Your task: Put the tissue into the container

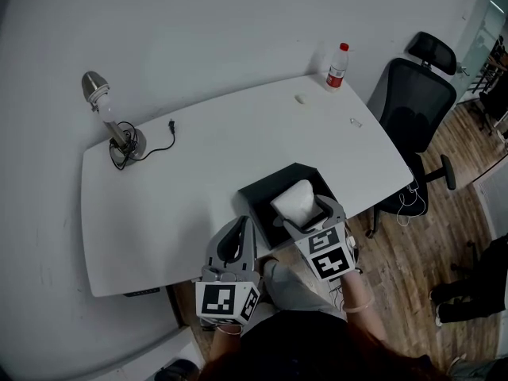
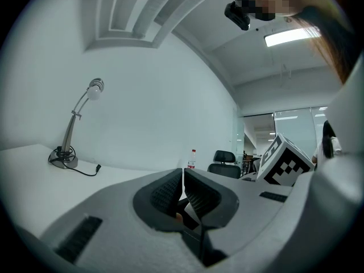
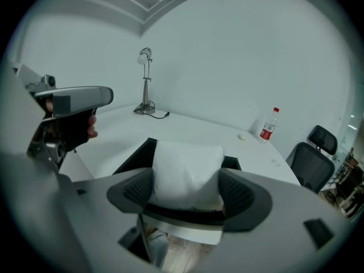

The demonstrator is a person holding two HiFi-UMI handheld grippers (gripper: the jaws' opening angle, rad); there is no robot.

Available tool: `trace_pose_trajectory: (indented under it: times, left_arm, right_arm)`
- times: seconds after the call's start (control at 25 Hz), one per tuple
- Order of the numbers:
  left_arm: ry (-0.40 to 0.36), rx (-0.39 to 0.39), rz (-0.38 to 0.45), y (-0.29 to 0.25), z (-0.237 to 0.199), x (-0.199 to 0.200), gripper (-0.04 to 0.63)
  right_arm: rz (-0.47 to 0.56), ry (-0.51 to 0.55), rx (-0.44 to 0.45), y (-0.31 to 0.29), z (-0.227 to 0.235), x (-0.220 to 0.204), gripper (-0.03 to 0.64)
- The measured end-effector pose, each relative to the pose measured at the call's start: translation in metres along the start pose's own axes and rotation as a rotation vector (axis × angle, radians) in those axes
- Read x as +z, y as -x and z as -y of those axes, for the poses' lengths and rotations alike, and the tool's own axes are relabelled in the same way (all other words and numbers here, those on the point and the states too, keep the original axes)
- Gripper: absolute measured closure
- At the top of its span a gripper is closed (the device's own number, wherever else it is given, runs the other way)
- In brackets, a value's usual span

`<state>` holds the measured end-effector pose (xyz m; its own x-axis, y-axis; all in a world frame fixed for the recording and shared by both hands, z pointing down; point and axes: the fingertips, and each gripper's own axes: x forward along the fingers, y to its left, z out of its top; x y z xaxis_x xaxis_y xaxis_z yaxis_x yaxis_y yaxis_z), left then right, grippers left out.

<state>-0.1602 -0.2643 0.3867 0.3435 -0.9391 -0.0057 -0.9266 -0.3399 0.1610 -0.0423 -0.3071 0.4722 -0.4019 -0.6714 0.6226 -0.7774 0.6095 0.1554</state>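
Tissue (image 3: 187, 172), a soft white pack, is clamped between the right gripper's (image 3: 187, 191) jaws over the opening of the black container (image 1: 266, 187), at the near edge of the white table (image 1: 182, 181). The left gripper (image 2: 182, 193) hangs just beside the container, its jaws together and empty.

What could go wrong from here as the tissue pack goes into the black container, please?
1. The container sits at the near edge of the table; pressing the tissue pack down could perhaps slide it off.
2. The left gripper is shut and empty, so nothing grips the container.
3. The pack bulges between the fingers of the right gripper; it might catch the rim.
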Motion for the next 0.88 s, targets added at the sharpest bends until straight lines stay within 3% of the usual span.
trace_pose_trajectory:
  times: [0.88]
  left_arm:
    - [0.022, 0.002, -0.004, -0.015, -0.01, -0.005, 0.561]
  right_arm:
    - [-0.157, 0.063, 0.05, -0.024, -0.004, -0.011, 0.241]
